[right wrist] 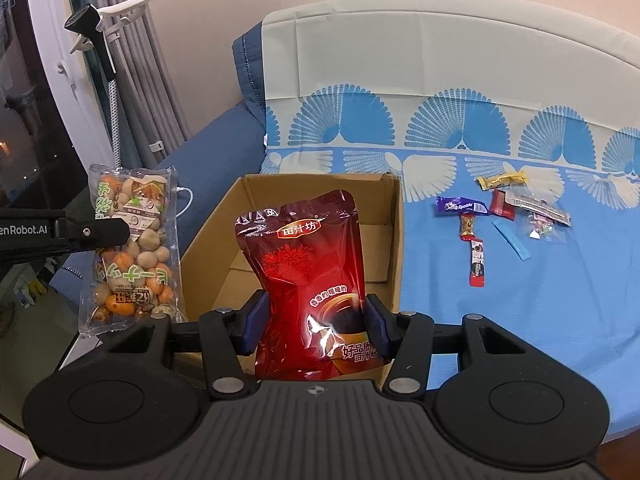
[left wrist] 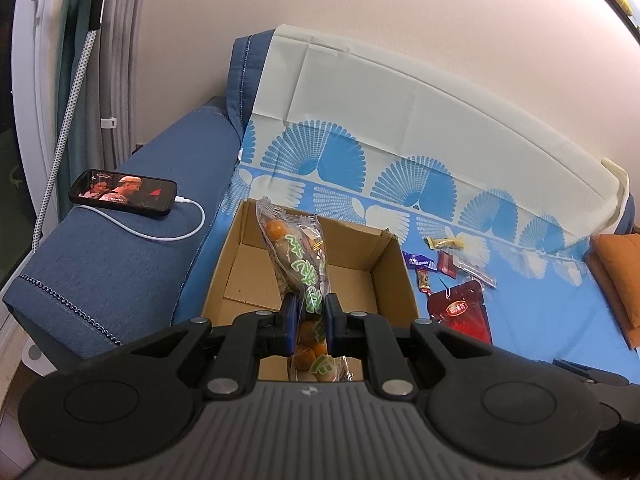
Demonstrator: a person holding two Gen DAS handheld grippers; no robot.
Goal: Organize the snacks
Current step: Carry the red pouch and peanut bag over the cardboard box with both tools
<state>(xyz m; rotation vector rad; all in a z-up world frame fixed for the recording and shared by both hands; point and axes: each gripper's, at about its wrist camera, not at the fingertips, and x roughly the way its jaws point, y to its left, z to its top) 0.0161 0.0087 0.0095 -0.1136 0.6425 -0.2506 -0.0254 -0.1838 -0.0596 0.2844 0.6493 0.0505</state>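
Note:
My left gripper (left wrist: 311, 312) is shut on a clear bag of round orange and beige snacks (left wrist: 298, 256), held over the open cardboard box (left wrist: 394, 264). The same bag (right wrist: 134, 248) and left gripper (right wrist: 120, 232) show at the left of the right wrist view. My right gripper (right wrist: 314, 320) is shut on a red foil pouch (right wrist: 310, 268), held upright above the front of the box (right wrist: 394, 236). The pouch also shows in the left wrist view (left wrist: 460, 310) to the right of the box. Several small wrapped candies (right wrist: 500, 208) lie on the blue patterned cloth (right wrist: 520, 300) right of the box.
A phone (left wrist: 123, 191) on a white charging cable lies on the blue sofa arm (left wrist: 120, 264) left of the box. An orange cushion (left wrist: 618, 276) sits at the far right. A curtain and a garment steamer stand (right wrist: 96, 36) rise at the left.

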